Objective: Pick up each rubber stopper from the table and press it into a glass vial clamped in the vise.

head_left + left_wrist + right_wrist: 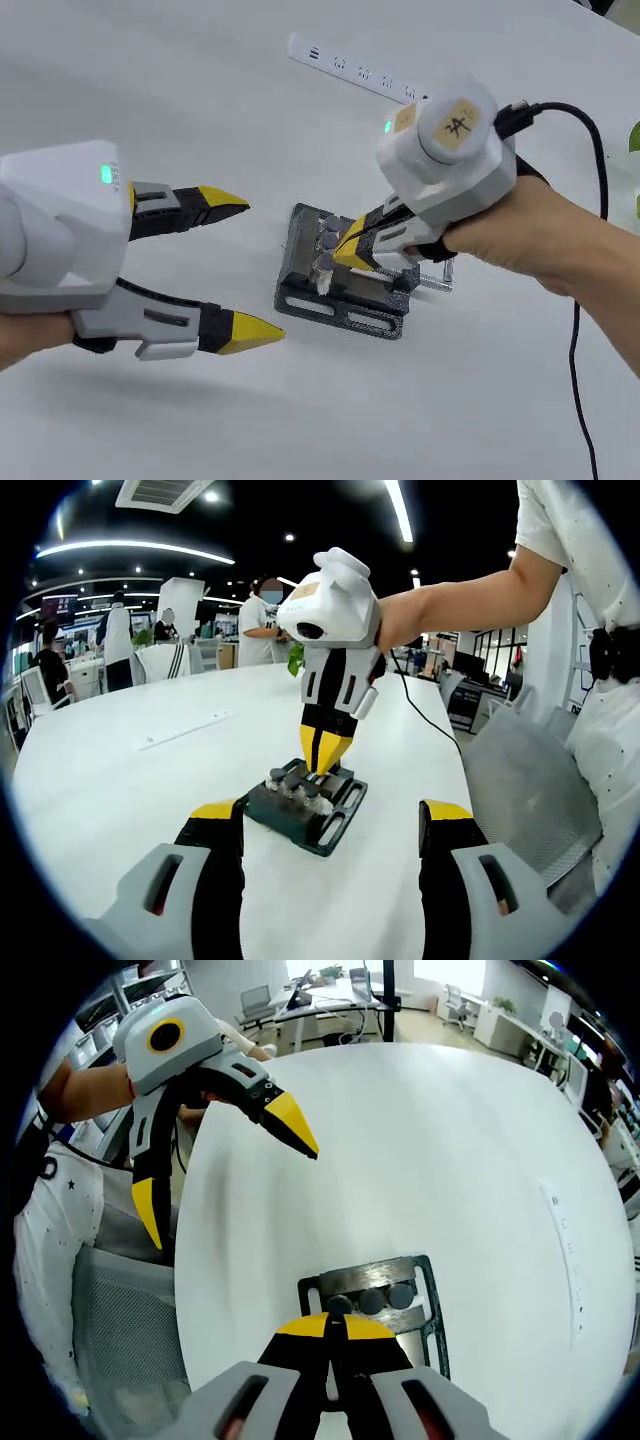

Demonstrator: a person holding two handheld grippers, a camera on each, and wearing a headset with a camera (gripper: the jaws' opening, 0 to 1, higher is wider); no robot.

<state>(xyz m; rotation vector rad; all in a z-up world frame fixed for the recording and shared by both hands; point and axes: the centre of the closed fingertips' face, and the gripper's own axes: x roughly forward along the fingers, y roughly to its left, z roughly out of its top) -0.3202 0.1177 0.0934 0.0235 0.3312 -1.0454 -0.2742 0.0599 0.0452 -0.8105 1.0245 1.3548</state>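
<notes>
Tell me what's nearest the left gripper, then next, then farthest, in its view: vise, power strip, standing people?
1. Vise, just ahead of the left gripper.
2. Power strip, farther back on the left.
3. Standing people, far beyond the table.

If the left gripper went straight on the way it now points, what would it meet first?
Most likely the vise, with the right gripper shut over it; depth is unclear.

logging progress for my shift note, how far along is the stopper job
Done: three stoppers sit in a row in the vise. In hand: the right tool, closed, has its tips at the nearest one, apparently pressing it home. The left tool hangs open, holding nothing. Left: probably just finishing that press, as far as these views show.
</notes>
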